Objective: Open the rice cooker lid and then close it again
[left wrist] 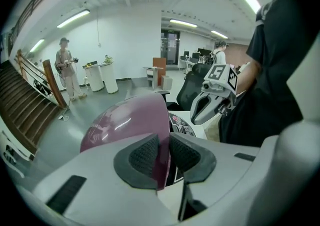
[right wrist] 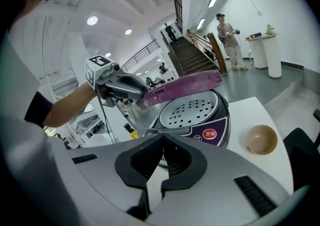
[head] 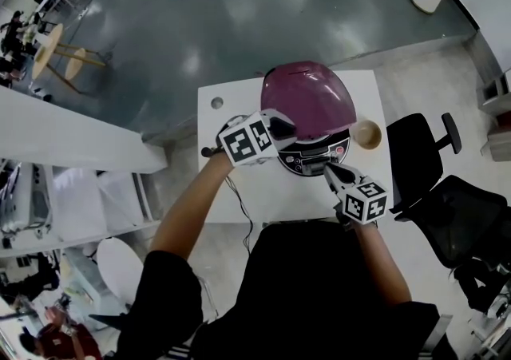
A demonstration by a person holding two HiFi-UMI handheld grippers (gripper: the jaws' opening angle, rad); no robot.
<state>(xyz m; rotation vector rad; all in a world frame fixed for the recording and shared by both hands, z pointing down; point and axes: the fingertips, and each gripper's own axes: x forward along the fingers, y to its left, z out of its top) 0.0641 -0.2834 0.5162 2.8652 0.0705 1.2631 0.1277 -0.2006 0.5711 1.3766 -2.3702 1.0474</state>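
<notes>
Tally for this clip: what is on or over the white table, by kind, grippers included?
Rice cooker, purple lid partly raised: 1
Bowl: 1
Grippers: 2 (left gripper with jaws on the lid's edge, right gripper with jaws shut on nothing)
Total: 4

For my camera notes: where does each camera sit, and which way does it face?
Head view: on the head, steeply down at the white square table; both forearms, left tool, right tool show.
Left gripper view: on the left tool, along jaws shut on the glossy purple domed cooker lid; torso shows.
Right gripper view: on the right tool, shut, facing the pale perforated round tray; left forearm shows.
Both gripper views share that lid.
</notes>
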